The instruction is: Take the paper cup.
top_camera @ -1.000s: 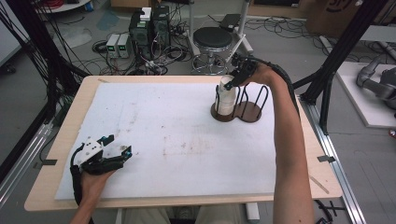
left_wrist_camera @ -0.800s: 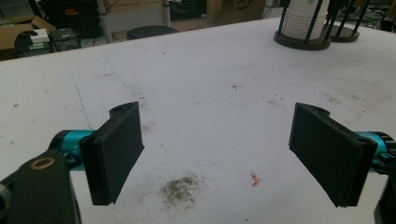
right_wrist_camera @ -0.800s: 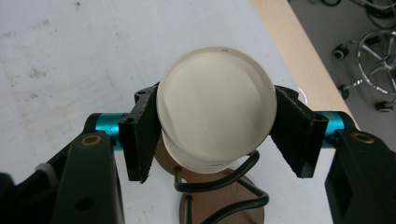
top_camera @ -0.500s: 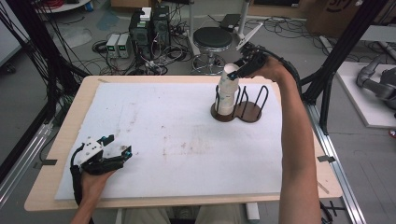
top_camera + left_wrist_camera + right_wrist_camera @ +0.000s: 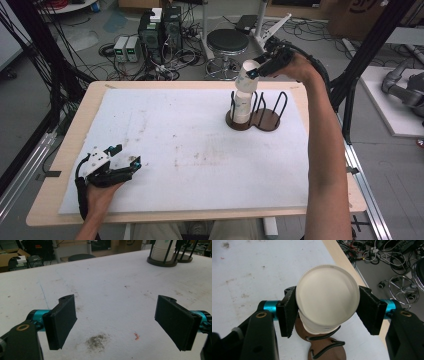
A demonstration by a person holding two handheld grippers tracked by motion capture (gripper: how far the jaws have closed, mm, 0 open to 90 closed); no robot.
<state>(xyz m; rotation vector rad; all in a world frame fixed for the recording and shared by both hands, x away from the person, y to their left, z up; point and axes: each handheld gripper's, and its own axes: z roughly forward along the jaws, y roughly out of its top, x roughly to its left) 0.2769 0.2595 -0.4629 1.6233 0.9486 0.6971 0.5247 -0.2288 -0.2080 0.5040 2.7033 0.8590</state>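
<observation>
Now the right tongs (image 5: 325, 312), closed on the top paper cup (image 5: 327, 295), have lifted it off the cup stack (image 5: 242, 107) in the wire holder (image 5: 265, 107) (separation nearly complete). Left tongs (image 5: 117, 322) rest wide open, empty, on the desk (image 5: 200, 150).

My left gripper (image 5: 122, 161) carries a white top plate over a black body, with teal tips. My right gripper (image 5: 327, 312) has flat black rectangular pads (image 5: 288, 312) on teal cylindrical mounts, brass-ringed screws in its black arms. Black cables trail from both. My forearms are bare, unsleeved.
</observation>
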